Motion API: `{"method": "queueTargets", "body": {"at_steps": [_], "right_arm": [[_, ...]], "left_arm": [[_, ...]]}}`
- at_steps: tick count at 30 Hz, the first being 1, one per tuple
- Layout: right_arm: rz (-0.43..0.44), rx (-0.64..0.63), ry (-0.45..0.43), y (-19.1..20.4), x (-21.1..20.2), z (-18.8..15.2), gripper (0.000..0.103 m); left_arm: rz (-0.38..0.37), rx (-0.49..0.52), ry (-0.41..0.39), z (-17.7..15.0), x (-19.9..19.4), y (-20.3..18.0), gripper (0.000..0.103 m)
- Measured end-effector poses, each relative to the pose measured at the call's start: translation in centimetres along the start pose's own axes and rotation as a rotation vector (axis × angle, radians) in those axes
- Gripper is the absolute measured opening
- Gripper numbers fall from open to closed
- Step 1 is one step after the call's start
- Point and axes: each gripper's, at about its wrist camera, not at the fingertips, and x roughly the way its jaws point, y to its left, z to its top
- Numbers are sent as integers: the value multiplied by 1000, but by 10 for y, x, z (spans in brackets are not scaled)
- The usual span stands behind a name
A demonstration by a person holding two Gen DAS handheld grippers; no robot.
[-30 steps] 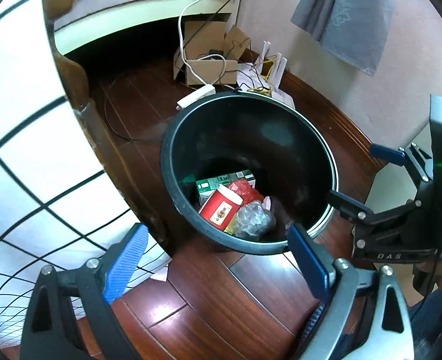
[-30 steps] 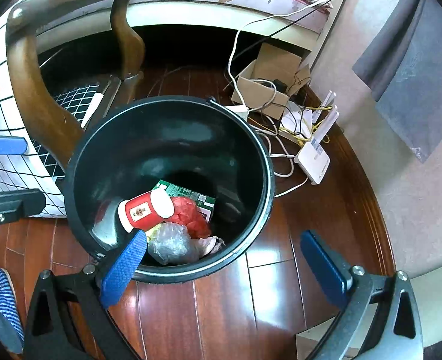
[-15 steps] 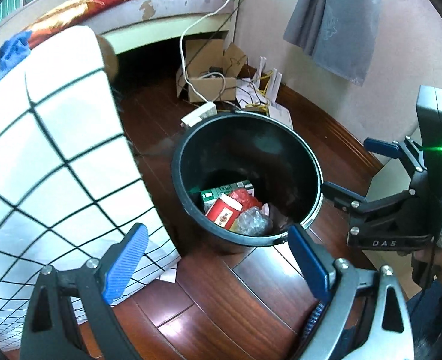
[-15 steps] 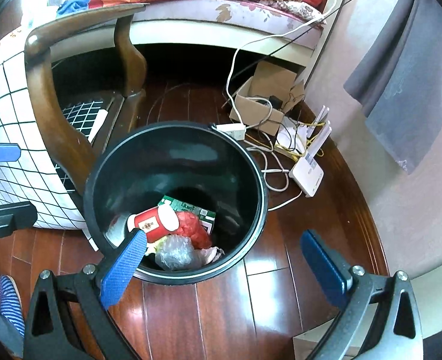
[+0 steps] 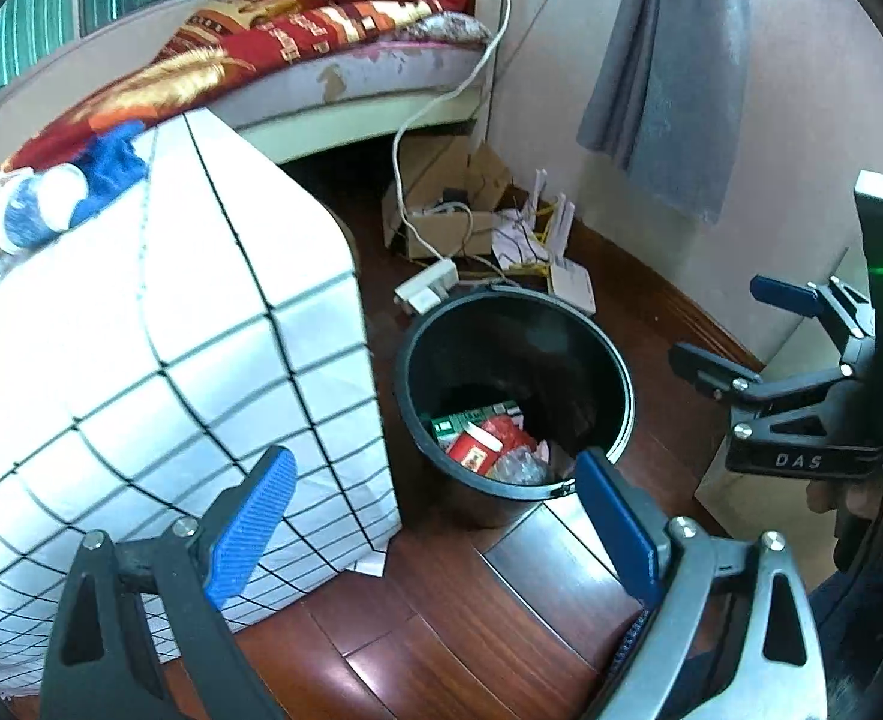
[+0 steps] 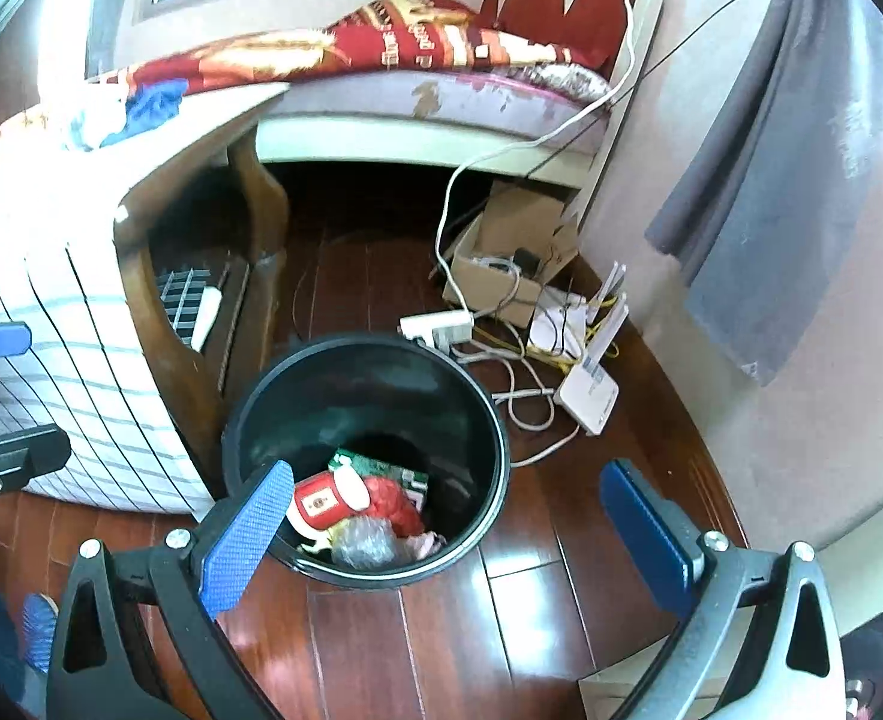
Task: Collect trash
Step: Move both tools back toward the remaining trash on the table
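A black round bin [image 5: 612,372] stands on the wooden floor; it also shows in the right wrist view [image 6: 489,420]. Inside lie a red paper cup [image 5: 471,447] [image 6: 321,501], a green box [image 5: 471,419] [image 6: 381,463], a red wrapper [image 6: 393,501] and crumpled clear plastic [image 5: 519,468] [image 6: 363,543]. My left gripper [image 5: 435,528] is open and empty, above and in front of the bin. My right gripper [image 6: 447,531] is open and empty, above the bin's near rim; it shows from the side in the left wrist view [image 5: 735,330].
A table under a white checked cloth [image 5: 171,372] stands left of the bin, its wooden leg [image 6: 177,354] close by. Behind lie a power strip [image 6: 435,324], cables, a white router [image 6: 588,396] and a cardboard box [image 6: 513,264]. A bed [image 6: 411,96] stands at the back.
Both grippers have risen and pulled back from the bin, which now looks smaller and lower. The table top and bed have come into view. Both stay open and empty.
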Motion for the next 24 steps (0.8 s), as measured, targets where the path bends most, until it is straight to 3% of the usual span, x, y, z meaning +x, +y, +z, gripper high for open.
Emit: {"method": "queueTargets", "body": {"at_steps": [12,24], "right_arm": [[56,23,-123,32,-39,35,103],[185,-27,-253,94,-60,70,103]], "left_arm": [[67,-70,-84,7,-46,41,96],[117,-211,-152,-13,-85,112,96]]}}
